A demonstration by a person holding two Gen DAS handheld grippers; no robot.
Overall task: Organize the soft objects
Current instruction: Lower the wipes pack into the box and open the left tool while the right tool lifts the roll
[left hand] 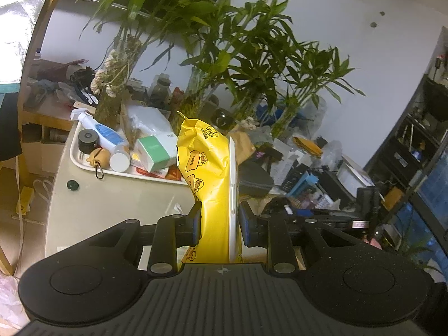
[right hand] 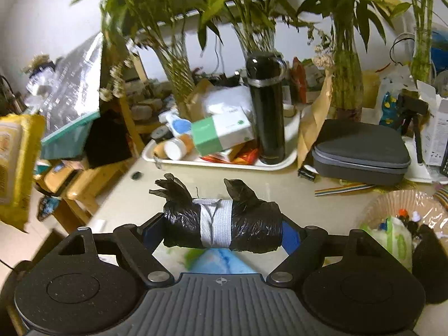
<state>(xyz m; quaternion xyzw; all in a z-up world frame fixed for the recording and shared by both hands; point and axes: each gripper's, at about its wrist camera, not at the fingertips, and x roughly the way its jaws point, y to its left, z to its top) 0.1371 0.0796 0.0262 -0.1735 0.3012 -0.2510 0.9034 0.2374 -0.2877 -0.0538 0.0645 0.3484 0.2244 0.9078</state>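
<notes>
Between the left fingers [left hand: 219, 228] sits a cartoon-printed yellow pack [left hand: 205, 173]; right fingers [right hand: 222, 231] clamp a black bag roll [right hand: 222, 221].

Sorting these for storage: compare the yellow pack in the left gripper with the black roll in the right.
The yellow pack is flat, printed and stands on end; the black roll is a plain cylinder with a white band, lying crosswise. The pack is pinched narrow; the roll spans wide-set fingers. Both are soft plastic, held off the table.

Both handheld tools look alike: the left gripper [left hand: 219, 225] and right gripper [right hand: 222, 231] have matte black, speckled bodies with two round discs, a ribbed grey centre plate bearing a small crosshair mark, silver pivot screws, and what appear to be blue finger pads [right hand: 291, 236].
</notes>
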